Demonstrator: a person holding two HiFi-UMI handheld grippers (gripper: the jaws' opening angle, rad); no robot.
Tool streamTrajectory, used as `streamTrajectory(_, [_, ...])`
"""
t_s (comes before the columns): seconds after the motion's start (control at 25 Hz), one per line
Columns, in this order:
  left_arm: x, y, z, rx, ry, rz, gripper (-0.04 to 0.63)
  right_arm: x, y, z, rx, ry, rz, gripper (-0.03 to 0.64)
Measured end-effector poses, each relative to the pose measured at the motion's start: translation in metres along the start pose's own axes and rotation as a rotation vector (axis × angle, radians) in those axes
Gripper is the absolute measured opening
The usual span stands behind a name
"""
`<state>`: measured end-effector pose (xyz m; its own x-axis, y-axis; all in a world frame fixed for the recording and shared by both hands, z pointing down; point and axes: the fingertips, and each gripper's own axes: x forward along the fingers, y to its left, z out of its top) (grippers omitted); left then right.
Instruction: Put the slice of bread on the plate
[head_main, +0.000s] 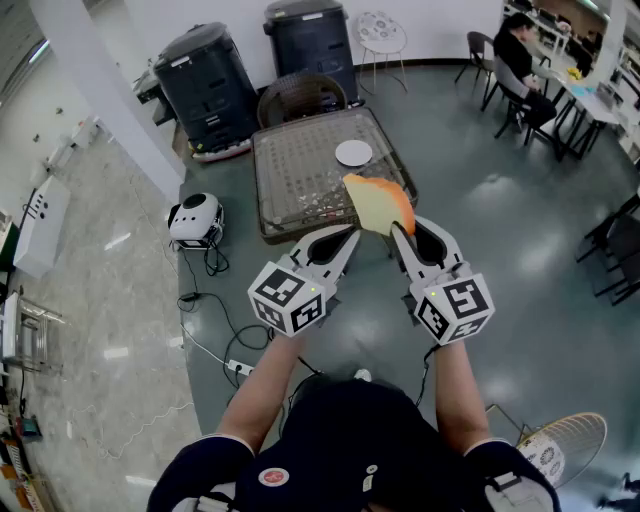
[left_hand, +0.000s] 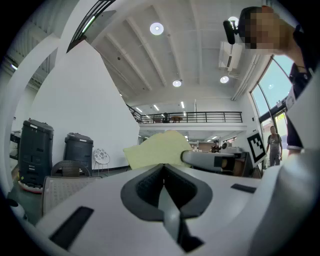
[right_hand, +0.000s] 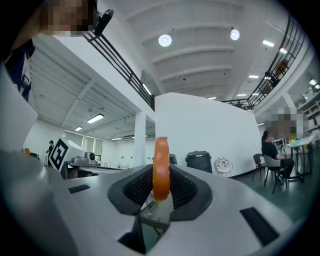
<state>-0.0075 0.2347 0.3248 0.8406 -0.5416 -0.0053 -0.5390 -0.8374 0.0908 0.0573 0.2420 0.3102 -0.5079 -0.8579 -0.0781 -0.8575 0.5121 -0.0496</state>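
A slice of bread (head_main: 380, 205) with an orange crust stands on edge in the air, and my right gripper (head_main: 400, 232) is shut on its lower part. The right gripper view shows the slice edge-on as an orange crust (right_hand: 160, 169) pinched between the jaws. From the left gripper view its pale face (left_hand: 157, 147) shows ahead. A small white plate (head_main: 353, 153) lies on the mesh-topped table (head_main: 290, 170), just beyond the bread. My left gripper (head_main: 345, 235) is level beside the right one, shut and empty.
Behind the table are two dark bins (head_main: 205, 85) (head_main: 310, 40) and a wicker chair (head_main: 300, 98). A white round device (head_main: 197, 220) with cables lies on the floor at left. A person (head_main: 520, 50) sits at a desk at the back right.
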Motion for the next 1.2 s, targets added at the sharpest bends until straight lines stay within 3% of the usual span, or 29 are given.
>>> streamTrajectory(1.2, [0.017, 0.014, -0.008, -0.01, 0.015, 0.012, 0.006, 0.011, -0.017, -0.007, 0.028, -0.015, 0.024, 0.089])
